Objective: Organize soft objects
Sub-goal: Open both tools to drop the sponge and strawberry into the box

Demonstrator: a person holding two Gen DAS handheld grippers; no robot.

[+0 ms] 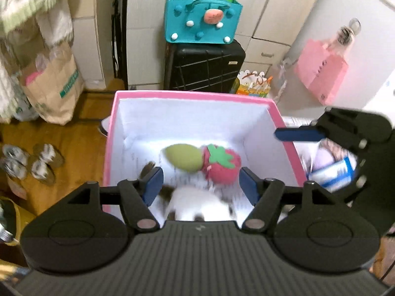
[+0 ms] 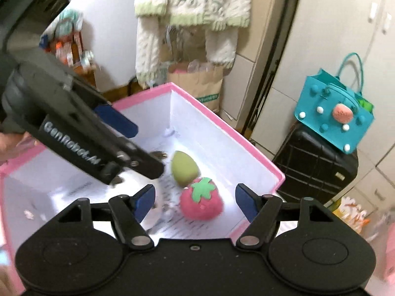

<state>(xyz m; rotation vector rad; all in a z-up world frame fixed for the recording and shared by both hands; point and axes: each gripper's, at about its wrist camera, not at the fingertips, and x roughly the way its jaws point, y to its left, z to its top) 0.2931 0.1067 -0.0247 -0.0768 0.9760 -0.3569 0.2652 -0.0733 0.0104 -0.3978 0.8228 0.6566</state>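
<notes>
A pink box [image 1: 112, 133] with a white inside holds a green egg-shaped plush [image 1: 184, 156] and a red strawberry plush [image 1: 223, 169] side by side. A blurred white plush with brown patches [image 1: 197, 204] lies nearer, just below my left gripper [image 1: 201, 188], which is open over the box with nothing pressed by its pads. My right gripper [image 2: 196, 203] is open above the strawberry plush [image 2: 202, 201] and the green plush [image 2: 184, 169] and holds nothing. One of the right gripper's blue pads [image 1: 298, 134] reaches over the box's right rim. The left gripper [image 2: 134, 145] crosses the box from the left.
A teal felt bag [image 1: 201, 22] sits on a black suitcase [image 1: 205, 67] behind the box. A brown paper bag [image 1: 54, 86] and slippers [image 1: 32, 162] are on the wooden floor at left. A pink bag [image 1: 321, 71] hangs at right. A knit garment [image 2: 192, 12] hangs above.
</notes>
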